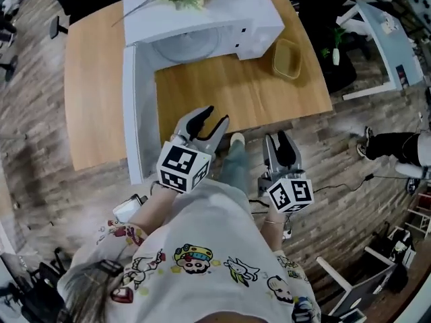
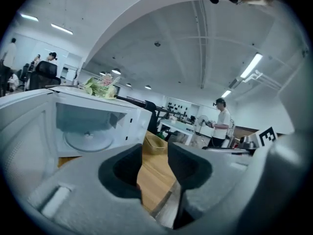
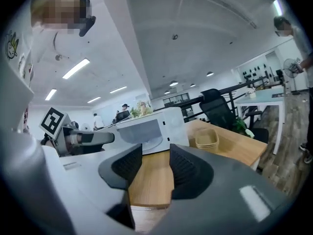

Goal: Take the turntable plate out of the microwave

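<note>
Head view: round clear glass turntable plate (image 1: 191, 46), apparently lying flat inside the open white microwave (image 1: 239, 12), is found straight ahead of the nearer left gripper (image 1: 215, 116); right gripper (image 1: 277, 138) is held alongside. Both jaws are parted and empty.

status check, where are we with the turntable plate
Left claw and right claw open, empty, short of the microwave. Turntable plate inside, door open. Nothing in the way.
</note>
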`<state>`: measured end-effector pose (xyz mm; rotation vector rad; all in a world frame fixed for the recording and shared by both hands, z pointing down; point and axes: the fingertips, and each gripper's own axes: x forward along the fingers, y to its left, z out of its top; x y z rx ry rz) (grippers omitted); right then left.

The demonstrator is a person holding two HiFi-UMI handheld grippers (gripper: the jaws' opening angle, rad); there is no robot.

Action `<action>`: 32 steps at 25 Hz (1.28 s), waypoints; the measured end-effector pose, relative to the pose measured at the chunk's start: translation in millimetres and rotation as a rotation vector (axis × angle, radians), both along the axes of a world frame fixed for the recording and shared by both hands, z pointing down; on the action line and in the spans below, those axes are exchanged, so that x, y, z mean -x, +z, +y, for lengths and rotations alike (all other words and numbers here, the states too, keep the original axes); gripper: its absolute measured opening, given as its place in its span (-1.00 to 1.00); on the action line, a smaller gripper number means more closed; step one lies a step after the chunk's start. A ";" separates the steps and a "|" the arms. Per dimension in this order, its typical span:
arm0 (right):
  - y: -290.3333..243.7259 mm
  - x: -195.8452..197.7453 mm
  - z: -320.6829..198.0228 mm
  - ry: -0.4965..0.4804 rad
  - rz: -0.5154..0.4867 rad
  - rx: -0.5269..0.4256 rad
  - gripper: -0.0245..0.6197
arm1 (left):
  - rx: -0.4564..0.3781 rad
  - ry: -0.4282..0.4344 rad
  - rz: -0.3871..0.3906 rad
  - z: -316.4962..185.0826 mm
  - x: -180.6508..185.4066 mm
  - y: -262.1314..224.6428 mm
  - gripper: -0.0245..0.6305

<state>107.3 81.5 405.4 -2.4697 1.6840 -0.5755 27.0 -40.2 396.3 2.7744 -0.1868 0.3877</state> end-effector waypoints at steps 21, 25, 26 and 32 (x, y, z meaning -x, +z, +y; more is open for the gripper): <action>-11.0 -79.4 -146.5 -0.737 -0.015 -0.038 -0.40 | -0.021 -0.721 -0.001 -81.4 -16.2 -8.0 -0.44; -9.7 -74.9 -155.4 -0.805 -0.028 -0.041 -0.40 | -0.005 -0.783 -0.017 -79.8 -10.3 -3.3 -0.44; -9.0 -73.1 -157.9 -0.815 -0.032 -0.042 -0.40 | -0.002 -0.791 -0.018 -80.4 -9.1 -2.2 -0.44; -4.4 -61.2 -177.2 -0.833 -0.039 -0.026 -0.40 | 0.019 -0.819 -0.012 -94.9 1.6 1.8 -0.44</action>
